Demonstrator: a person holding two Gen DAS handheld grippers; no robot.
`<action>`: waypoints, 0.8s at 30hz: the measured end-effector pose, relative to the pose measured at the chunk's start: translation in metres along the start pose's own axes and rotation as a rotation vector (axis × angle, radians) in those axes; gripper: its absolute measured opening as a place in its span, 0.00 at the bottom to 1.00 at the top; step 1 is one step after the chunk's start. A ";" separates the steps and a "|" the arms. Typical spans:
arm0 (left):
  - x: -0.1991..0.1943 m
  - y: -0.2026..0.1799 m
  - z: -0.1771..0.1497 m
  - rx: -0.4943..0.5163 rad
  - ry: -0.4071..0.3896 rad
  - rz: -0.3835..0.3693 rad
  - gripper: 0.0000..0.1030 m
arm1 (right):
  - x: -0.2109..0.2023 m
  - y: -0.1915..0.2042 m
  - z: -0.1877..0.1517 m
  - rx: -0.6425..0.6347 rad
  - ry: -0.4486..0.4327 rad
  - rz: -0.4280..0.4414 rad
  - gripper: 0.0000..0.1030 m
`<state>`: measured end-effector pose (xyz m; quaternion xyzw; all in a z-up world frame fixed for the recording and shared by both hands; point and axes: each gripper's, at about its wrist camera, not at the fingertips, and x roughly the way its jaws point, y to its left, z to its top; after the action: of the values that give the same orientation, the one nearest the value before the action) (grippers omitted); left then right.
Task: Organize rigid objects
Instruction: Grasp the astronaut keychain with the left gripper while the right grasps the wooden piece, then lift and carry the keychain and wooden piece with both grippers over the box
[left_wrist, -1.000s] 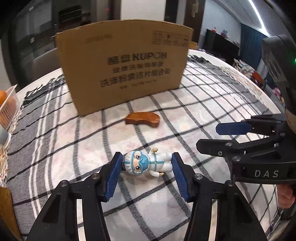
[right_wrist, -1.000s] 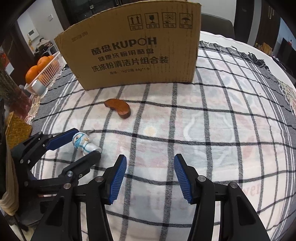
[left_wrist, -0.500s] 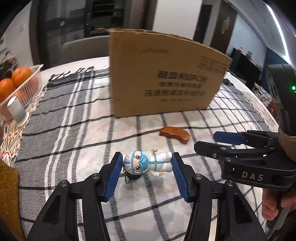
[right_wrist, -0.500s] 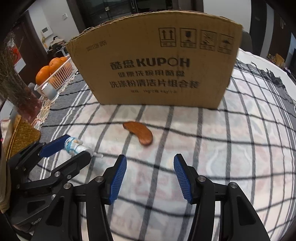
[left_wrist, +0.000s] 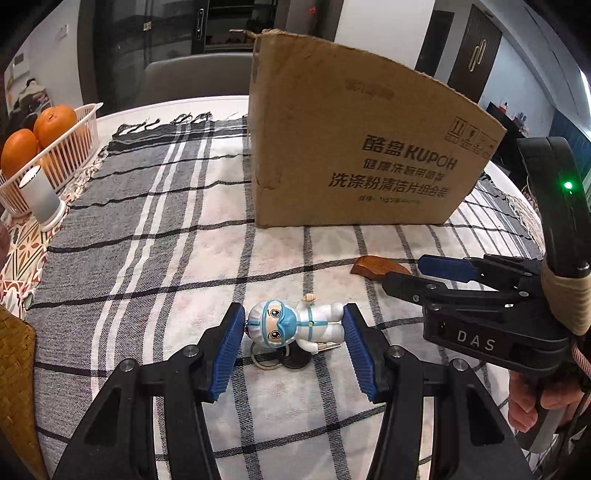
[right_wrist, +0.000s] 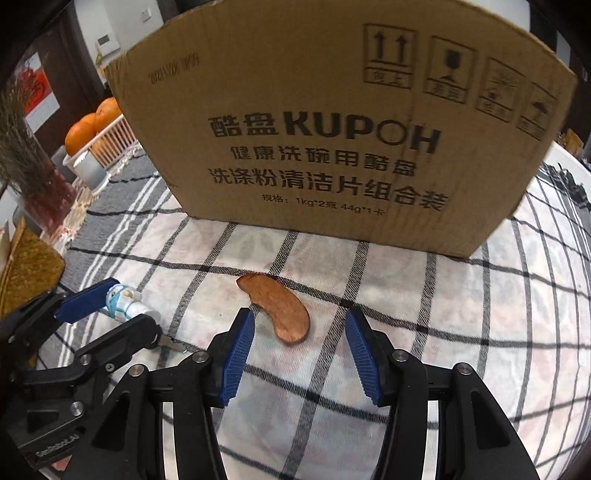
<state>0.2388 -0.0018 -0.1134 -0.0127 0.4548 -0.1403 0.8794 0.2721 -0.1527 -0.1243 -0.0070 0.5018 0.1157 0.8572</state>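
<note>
Checked cloth covers the desk, with a cardboard box standing upright at the back, print facing the cameras. Left hand-held gripper is clamped on a small toy figure in a white suit and blue mask; figure lies sideways between the blue pads, head at the left pad, feet at the right one, key ring dangling under it. It looks lifted just off the cloth, shadow below. Right hand-held gripper is spread wide, low over the cloth, holding nothing; a brown curved wooden piece lies flat on the cloth just ahead of and between its fingertips, not touched by either pad. Wooden piece sits near the box front. White basket with oranges at far left edge of the desk.
</note>
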 end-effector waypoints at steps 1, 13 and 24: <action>0.001 0.002 0.000 -0.005 0.002 0.000 0.52 | 0.002 0.001 0.001 -0.006 0.003 0.000 0.44; 0.001 0.007 0.002 -0.018 0.004 0.009 0.52 | 0.009 0.021 0.002 -0.061 -0.011 -0.023 0.23; -0.025 -0.010 0.015 0.009 -0.061 -0.008 0.52 | -0.040 0.007 -0.002 -0.008 -0.105 -0.040 0.23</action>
<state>0.2344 -0.0063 -0.0831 -0.0148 0.4272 -0.1455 0.8922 0.2496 -0.1536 -0.0902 -0.0145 0.4552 0.1010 0.8845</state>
